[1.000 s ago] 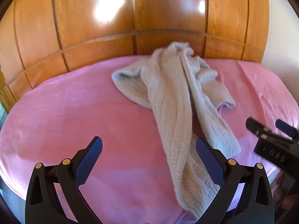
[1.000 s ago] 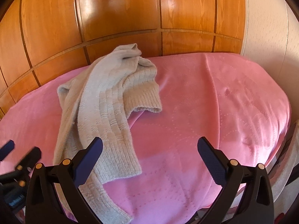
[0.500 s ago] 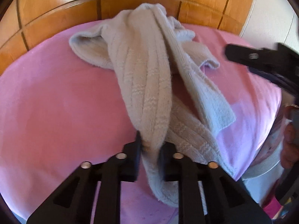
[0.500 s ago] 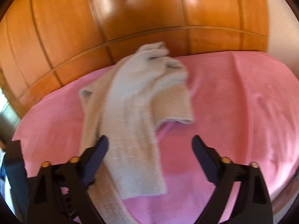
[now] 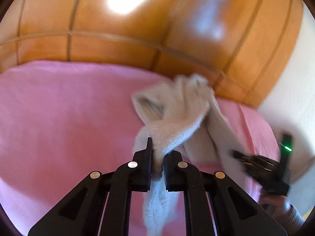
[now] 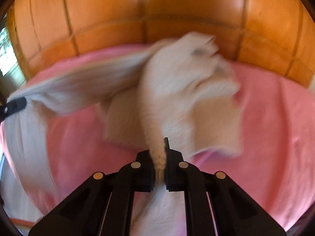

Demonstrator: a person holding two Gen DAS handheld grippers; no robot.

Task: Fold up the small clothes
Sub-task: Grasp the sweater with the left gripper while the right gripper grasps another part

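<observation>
Pink bedspread [image 5: 59,118] under me, glossy wooden headboard [image 5: 98,39] behind it, and the cream knitted sweater [image 5: 177,106] lying bunched toward the far side of the bed, partly lifted off it. My left fingers [image 5: 157,157] are clamped on one strand of the knit, which runs twisted up from the pinch to the heap. My right fingers [image 6: 159,157] have just closed and now pinch another strand of the same sweater, with cloth plainly between them. Both views are blurred, so which parts I hold, sleeve or hem, I cannot tell for sure.

From the right camera, my left fingertip [image 6: 14,105] shows at the left edge, and a long band of knit stretches from it back to the bundle. So both ends are in hand, and the middle is a knot of folds.

My read: this is the spreading-out step, before any real fold. To do it well I'd draw the two grips apart evenly, keep both at one height so the garment hangs open, and give the twisted strand room to unwind. Loose knit stretches, so gentle tension only. Then lay it flat on the open pink area nearer me.
</observation>
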